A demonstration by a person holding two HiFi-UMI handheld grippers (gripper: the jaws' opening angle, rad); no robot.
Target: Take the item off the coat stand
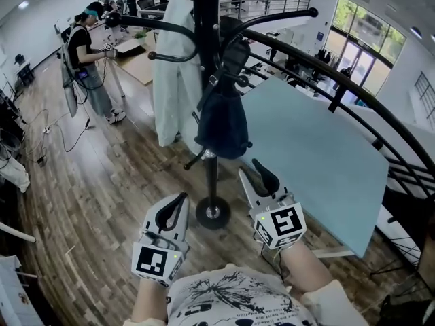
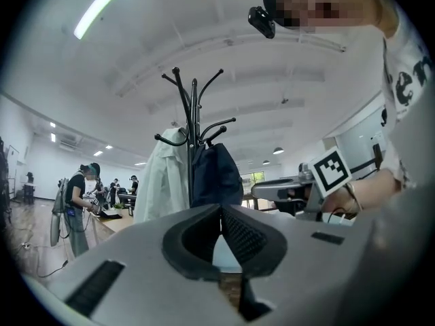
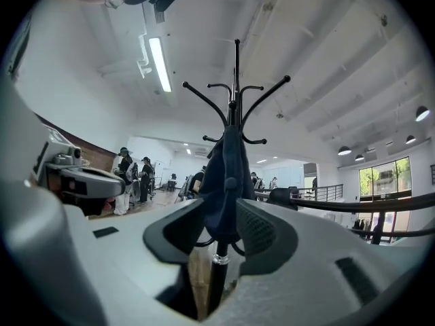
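Note:
A black coat stand [image 1: 204, 19] rises from a round base [image 1: 213, 213] on the wood floor. A dark blue bag-like item [image 1: 223, 117] hangs from its hooks on the near side, and a white coat [image 1: 173, 66] hangs to its left. My left gripper [image 1: 181, 199] is low, short of the base, with its pads together and nothing between them. My right gripper [image 1: 250, 168] is just below and right of the dark item, jaws apart and empty. In the right gripper view the dark item [image 3: 225, 175] shows through the gap, well beyond the pads. The left gripper view shows the dark item [image 2: 214, 175] and the white coat [image 2: 163, 182].
A large light blue panel [image 1: 319, 155] leans to the right of the stand, with a black curved railing [image 1: 353, 94] behind it. A person [image 1: 85, 53] stands by a table at the back left. Cables [image 1: 54, 131] trail over the floor on the left.

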